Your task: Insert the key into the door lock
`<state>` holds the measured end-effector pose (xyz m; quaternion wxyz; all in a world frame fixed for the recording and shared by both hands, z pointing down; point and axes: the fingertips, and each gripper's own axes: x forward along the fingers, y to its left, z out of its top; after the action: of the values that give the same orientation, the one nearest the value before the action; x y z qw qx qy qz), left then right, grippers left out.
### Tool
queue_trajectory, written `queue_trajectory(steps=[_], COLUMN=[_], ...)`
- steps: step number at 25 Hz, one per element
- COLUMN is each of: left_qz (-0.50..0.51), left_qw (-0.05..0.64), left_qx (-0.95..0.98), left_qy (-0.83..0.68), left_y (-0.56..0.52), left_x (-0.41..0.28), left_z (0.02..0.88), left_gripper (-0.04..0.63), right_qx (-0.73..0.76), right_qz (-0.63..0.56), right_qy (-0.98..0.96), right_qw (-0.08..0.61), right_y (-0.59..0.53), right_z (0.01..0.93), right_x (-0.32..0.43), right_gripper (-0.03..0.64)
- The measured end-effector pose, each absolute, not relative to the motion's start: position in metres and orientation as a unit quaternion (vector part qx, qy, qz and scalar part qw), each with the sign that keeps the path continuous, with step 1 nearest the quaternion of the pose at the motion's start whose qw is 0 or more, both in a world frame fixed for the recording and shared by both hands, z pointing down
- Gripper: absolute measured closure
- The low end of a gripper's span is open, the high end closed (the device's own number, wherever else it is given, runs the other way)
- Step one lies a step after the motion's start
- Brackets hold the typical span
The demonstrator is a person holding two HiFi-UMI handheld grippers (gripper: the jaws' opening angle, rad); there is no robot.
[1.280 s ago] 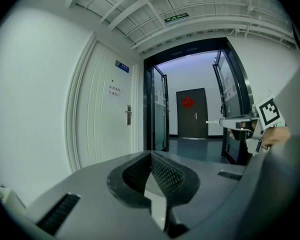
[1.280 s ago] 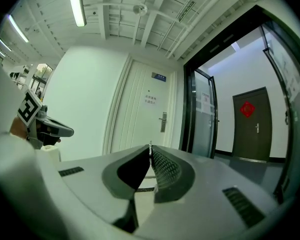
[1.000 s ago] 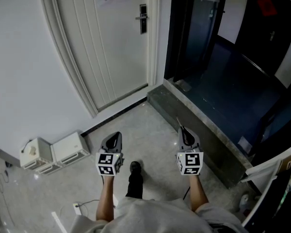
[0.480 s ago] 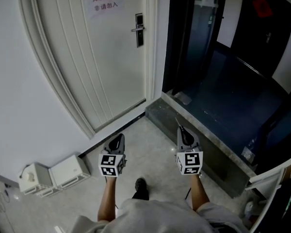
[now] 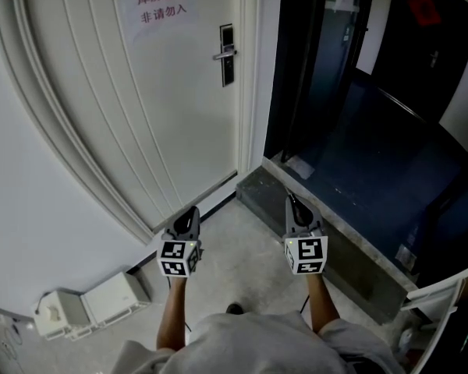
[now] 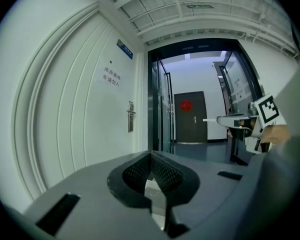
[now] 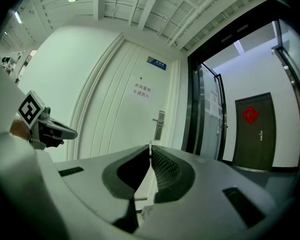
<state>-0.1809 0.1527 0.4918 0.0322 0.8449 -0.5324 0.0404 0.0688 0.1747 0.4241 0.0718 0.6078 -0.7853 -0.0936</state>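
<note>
In the head view, a paper notice (image 5: 162, 6) reading 库房重地 非请勿入 hangs on the white panelled door (image 5: 140, 131), its silver lever lock (image 5: 227, 53) far ahead of the right gripper (image 5: 295, 213); in the left gripper view, the left gripper (image 6: 150, 154) is clenched empty; in the right gripper view, the thin metal key (image 7: 150, 145) is pinched at the tips, lengthwise, pointing doorward.

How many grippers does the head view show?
2: the left gripper near the white door; the right gripper, shut on a key, by the dark step. None hidden.
</note>
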Motion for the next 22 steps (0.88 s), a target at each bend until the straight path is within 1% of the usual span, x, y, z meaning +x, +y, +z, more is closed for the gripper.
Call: queue_trajectory(steps=[6,17,22], left_qz=[0.043,0.061,0.065], left_qw=[0.034,0.045,0.043], left_qx=[0.851,0.848,0.844], left_qy=[-0.522,-0.524,-0.531], left_y=[0.102,0.040,-0.010], left_x=[-0.184,-0.177,-0.167], left_z=[0.497,0.520,0.525], left_gripper=[0.578,0.578,0.578], right_qx=[0.607,0.605,0.599], right_qz=[-0.088,-0.070,-0.074], right_qy=[-0.785,-0.787,-0.791], right_qw=[0.085,0.099,0.100], right_y=[0.127,0.063,0.009], right_z=[0.437,0.465,0.474], right_x=[0.058,0.071,0.083], right_gripper=[0.586,0.586,0.586])
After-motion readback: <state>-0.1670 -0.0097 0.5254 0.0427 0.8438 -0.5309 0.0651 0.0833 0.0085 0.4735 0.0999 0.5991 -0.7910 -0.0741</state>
